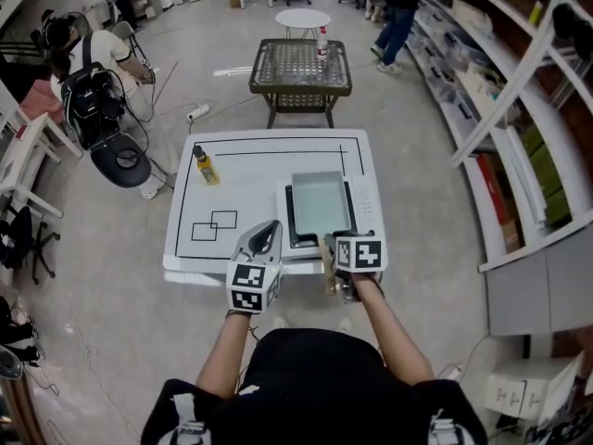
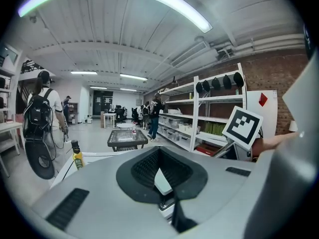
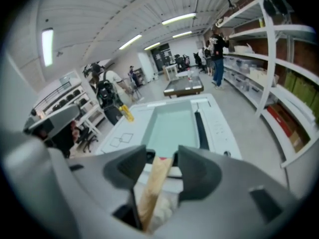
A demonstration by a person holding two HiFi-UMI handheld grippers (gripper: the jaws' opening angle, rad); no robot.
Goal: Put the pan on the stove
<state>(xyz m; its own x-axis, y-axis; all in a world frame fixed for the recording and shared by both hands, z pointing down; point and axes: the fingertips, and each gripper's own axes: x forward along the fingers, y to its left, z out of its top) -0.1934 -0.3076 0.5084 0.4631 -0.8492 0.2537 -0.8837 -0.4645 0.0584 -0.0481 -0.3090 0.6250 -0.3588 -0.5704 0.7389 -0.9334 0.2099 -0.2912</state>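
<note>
My right gripper stands wide open with the pan's wooden handle lying between the jaws. The pads are not pressing on it, so I have hold of nothing. The handle runs back toward me at six o'clock from the pan, which is why the gripper sits low at the near edge of the desk: it meets the handle end-on.

Straight ahead at twelve o'clock the rectangular pan rests flat on the white stove. Its body covers the cooking surface, and the control strip shows bare at three o'clock of it. With the pan squared up and seated like that, I judge the placing to be done, and open jaws suit a release.

My left gripper hangs at nine o'clock of the right one, its jaws together on nothing. It is parked clear of the stove, and I take it as idle here, since the handle only needs one gripper.

Farther out, at ten o'clock, a yellow bottle stands upright near the desk's left edge, well apart from the pan.
</note>
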